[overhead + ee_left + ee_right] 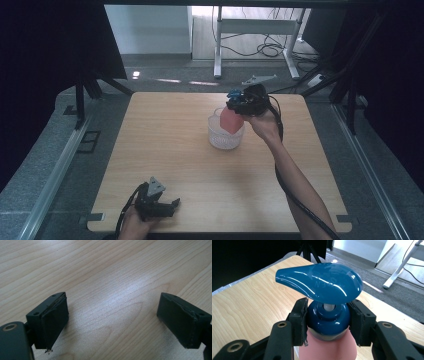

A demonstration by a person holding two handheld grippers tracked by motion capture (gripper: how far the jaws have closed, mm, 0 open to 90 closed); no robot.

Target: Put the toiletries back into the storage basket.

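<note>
The right gripper (328,323) pinches a pink pump bottle's (231,120) blue collar (327,320) over a glass bowl (225,137). Near the counter's (175,135) front-left corner, the left gripper (112,320) rests, fingers (53,320) spread.

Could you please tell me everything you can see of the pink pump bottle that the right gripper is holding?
The pump bottle has a matte pink body, a glossy dark blue collar and a broad blue pump head whose spout tapers to one side; a pale stem shows between head and collar. The right gripper has its jaws closed on the collar, one on each side. In the high view the bottle sits tilted, its lower part inside a clear glass bowl on the far right part of the wooden table. Whether it touches the bowl cannot be told.
</note>
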